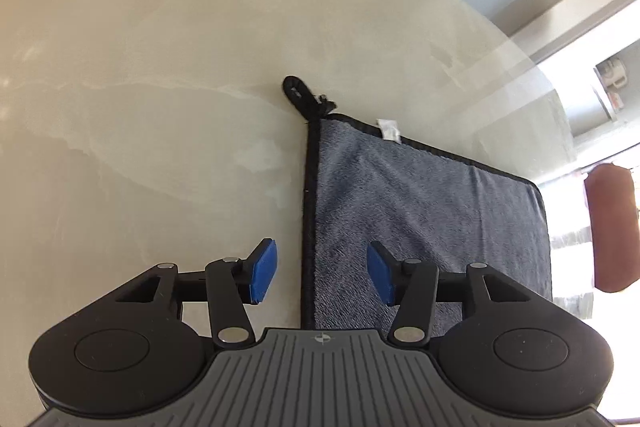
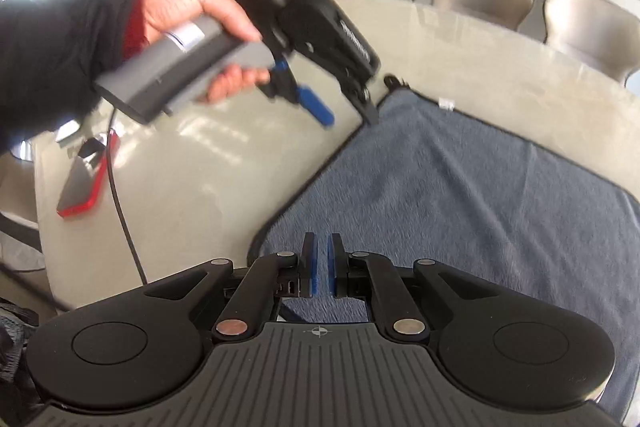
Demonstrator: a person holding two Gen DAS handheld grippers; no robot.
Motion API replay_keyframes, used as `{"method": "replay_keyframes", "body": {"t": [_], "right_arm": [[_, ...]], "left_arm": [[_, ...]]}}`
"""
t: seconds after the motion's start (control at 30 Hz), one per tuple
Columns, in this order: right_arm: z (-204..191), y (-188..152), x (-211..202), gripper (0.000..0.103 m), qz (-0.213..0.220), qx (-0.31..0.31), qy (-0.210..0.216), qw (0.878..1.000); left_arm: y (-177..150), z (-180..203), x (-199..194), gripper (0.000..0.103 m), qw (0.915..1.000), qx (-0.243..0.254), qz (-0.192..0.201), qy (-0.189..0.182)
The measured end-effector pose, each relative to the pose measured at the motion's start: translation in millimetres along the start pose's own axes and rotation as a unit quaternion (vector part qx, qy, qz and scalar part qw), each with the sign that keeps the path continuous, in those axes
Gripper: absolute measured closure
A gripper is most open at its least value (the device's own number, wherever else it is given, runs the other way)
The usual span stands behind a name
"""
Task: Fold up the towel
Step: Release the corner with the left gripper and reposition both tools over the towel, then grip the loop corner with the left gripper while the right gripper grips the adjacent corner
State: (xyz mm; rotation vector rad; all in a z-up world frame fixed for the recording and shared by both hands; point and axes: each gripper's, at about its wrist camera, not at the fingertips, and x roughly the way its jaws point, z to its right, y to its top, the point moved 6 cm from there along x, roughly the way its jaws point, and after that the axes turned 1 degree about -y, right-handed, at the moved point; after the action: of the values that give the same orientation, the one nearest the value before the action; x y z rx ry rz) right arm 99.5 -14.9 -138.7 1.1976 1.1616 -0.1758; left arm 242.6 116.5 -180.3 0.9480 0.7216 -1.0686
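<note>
We see the blue-grey towel [image 1: 424,211] lying flat on the pale round table [image 1: 160,67], its hanging loop [image 1: 302,95] toward the far edge. Our left gripper [image 1: 322,271] hovers over the towel's black-trimmed side edge, jaws about half open, holding nothing. Our right gripper [image 2: 321,263] hangs above the towel's near corner, pads nearly together, empty.

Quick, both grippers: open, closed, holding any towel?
Left gripper: open, empty, above the towel edge.
Right gripper: closed, nothing visible between its pads.
</note>
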Motion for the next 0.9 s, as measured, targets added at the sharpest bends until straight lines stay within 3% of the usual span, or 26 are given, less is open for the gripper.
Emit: {"method": "replay_keyframes", "body": {"t": [0.13, 0.27, 0.43, 0.77, 0.8, 0.83, 0.9], "right_arm": [[-9.2, -8.6, 7.1, 0.076, -0.027, -0.007, 0.023, 0.999], [-14.2, -13.4, 14.4, 0.076, -0.026, -0.026, 0.034, 0.999], [-4.9, -20.3, -10.4, 0.069, -0.015, -0.006, 0.029, 0.999], [28.2, -41.3, -24.8, 0.069, -0.032, 0.048, -0.002, 0.998], [29.7, -42.4, -24.5, 0.069, -0.034, 0.051, -0.003, 0.998], [31.6, -43.0, -24.9, 0.069, -0.034, 0.053, -0.003, 0.998], [35.1, -44.3, -26.0, 0.069, -0.037, 0.057, -0.004, 0.998]], "left_arm": [[-2.0, -3.6, 4.4, 0.041, 0.9999, 0.001, 0.005, 0.015], [10.0, -10.7, 10.8, 0.041, 0.9989, -0.019, 0.041, -0.006], [28.0, -0.8, 18.6, 0.043, 0.9952, 0.028, 0.094, 0.006], [43.4, 12.6, 35.0, 0.044, 0.9905, 0.074, 0.110, 0.037], [43.4, 14.4, 35.7, 0.054, 0.9897, 0.081, 0.110, 0.040], [43.5, 17.4, 37.4, 0.070, 0.9888, 0.092, 0.109, 0.044], [44.3, 20.8, 39.5, 0.089, 0.9884, 0.100, 0.104, 0.046]]}}
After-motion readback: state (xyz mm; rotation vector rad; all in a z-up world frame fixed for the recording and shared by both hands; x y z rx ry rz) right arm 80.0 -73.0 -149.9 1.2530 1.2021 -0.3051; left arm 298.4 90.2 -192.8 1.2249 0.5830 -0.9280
